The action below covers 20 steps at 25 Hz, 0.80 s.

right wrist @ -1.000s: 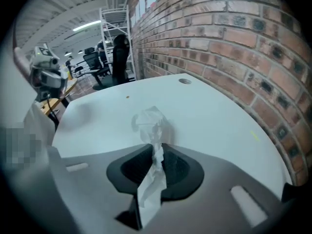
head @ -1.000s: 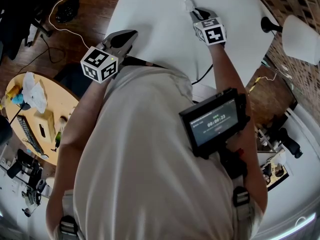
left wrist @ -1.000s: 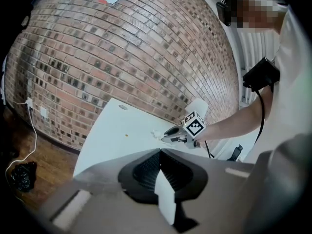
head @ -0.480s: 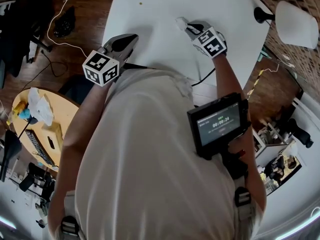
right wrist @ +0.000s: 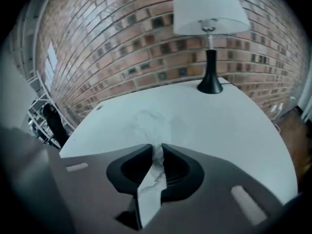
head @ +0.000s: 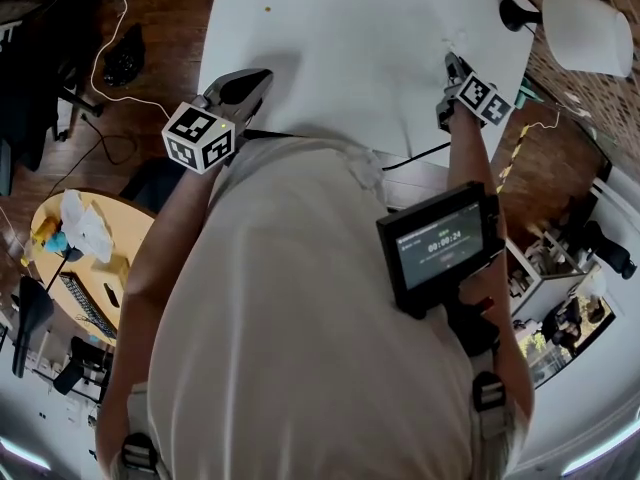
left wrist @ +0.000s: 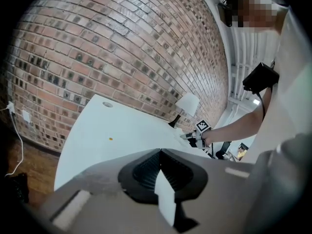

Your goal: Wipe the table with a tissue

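Right tongs (right wrist: pixel 156 148) clamped on tissue (right wrist: pixel 151 125): light, limp, tear-prone. Grip bunched end. Left tongs (left wrist: pixel 160 153) closed, apparently empty.

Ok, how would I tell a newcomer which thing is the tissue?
Start at the big white rounded table, then go to its edge near the white-shaded lamp with a black base. There the right tool pinches a crumpled white paper tissue, its loose end lying on the tabletop: the only soft, wrinkled thing on that smooth surface.
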Available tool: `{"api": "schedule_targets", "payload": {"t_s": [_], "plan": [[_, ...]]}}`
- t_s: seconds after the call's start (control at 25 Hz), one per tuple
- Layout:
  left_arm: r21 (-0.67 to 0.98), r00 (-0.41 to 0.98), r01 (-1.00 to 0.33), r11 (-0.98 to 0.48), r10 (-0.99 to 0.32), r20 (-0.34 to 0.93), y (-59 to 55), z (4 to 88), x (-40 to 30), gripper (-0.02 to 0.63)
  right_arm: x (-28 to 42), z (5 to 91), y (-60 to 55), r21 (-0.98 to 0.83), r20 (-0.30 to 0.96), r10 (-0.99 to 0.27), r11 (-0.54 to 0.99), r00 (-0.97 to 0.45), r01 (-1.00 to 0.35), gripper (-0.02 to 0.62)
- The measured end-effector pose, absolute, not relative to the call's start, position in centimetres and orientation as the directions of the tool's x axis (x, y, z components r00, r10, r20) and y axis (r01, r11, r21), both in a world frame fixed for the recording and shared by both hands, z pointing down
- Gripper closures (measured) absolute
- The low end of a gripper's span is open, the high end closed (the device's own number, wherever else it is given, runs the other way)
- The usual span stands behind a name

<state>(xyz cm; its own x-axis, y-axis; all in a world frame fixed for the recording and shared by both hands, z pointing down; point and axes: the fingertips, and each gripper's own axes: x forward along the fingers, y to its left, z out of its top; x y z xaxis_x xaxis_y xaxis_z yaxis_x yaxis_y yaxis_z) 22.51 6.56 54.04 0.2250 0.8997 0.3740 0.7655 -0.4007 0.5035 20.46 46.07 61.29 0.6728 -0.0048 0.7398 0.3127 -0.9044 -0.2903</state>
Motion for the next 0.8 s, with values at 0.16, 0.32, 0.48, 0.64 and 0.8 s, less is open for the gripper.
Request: {"api": "schedule_targets", "payload": {"t_s": [0.16, 0.32, 0.48, 0.64, 0.8], "plan": [[0.503, 0.218, 0.769, -0.394, 0.902, 0.374, 6.9, 54.0, 22.5, 0.600, 18.1, 62.5, 48.1, -0.225, 0.789, 0.064, -0.896, 0.611, 0.384, 0.537], [0.499, 0.219, 0.772, -0.394, 0.902, 0.373, 7.0, 53.7, 22.5, 0.600, 18.4, 63.1, 46.9, -0.108, 0.825, 0.108, -0.933, 0.555, 0.342, 0.537], [0.496, 0.226, 0.769, -0.404, 0.897, 0.381, 6.7, 53.8, 22.3, 0.600, 21.3, 63.1, 43.0, -0.055, 0.825, 0.067, -0.979, 0.561, 0.198, 0.537], [0.491, 0.231, 0.769, -0.410, 0.894, 0.385, 6.8, 53.4, 22.0, 0.600, 24.5, 63.1, 40.0, -0.001, 0.824, 0.039, -0.998, 0.566, 0.070, 0.537], [0.487, 0.247, 0.760, -0.430, 0.885, 0.395, 5.9, 53.5, 22.0, 0.600, 27.1, 63.2, 37.0, 0.034, 0.827, -0.003, -0.998, 0.562, -0.057, 0.537]]}}
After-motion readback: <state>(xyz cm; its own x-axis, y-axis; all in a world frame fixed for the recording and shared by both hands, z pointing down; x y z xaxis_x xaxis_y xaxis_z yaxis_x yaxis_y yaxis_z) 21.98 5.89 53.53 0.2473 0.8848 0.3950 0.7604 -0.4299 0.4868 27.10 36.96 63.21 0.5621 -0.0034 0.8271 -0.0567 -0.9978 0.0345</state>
